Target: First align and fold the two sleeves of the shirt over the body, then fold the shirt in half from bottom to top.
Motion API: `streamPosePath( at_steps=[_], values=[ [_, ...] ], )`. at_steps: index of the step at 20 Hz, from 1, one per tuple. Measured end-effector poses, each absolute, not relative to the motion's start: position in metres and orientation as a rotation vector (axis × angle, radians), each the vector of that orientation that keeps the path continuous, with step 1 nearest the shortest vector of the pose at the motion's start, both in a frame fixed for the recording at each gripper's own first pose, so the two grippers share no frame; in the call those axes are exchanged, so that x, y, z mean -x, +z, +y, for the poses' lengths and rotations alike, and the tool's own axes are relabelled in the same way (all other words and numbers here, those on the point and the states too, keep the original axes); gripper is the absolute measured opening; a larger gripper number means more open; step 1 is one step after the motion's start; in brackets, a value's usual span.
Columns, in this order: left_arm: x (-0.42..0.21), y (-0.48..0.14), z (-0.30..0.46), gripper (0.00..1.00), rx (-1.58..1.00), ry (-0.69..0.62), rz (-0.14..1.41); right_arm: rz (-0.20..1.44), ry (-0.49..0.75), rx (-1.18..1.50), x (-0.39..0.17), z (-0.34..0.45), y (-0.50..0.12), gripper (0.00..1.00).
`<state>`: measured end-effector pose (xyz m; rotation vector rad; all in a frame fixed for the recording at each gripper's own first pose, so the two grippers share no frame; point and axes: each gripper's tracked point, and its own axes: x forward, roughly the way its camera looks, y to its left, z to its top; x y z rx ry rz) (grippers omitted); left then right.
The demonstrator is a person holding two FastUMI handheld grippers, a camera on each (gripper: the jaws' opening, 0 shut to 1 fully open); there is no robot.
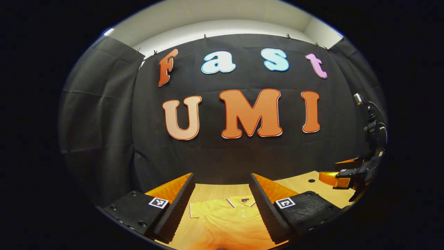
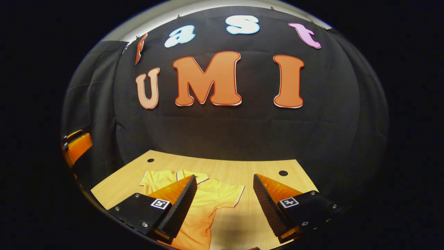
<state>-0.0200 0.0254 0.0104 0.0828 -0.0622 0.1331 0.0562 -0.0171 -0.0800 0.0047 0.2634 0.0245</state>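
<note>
Polo shirt (image 1: 225, 215) lies flat on wooden table (image 2: 242, 166), collar between the wide-open, empty left gripper (image 1: 222, 201) fingers, one sleeve between the equally spread, empty right gripper (image 2: 223, 205) fingers.

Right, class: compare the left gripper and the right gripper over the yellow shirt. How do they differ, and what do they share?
The left gripper frames the collar of the shirt between its jaws; the right gripper frames one spread sleeve and bare table. The right gripper's view takes in more tabletop than the left gripper's. Both are open, holding nothing, above the cloth.
</note>
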Motion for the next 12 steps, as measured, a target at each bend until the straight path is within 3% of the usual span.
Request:
streamPosePath(
  at_steps=[12],
  values=[
    [0.060, -0.003, 0.050, 0.96, -0.115, 0.244, -0.019, 0.518, 0.035, -0.023, -0.116, -0.038, -0.157, 0.99]
  ],
)
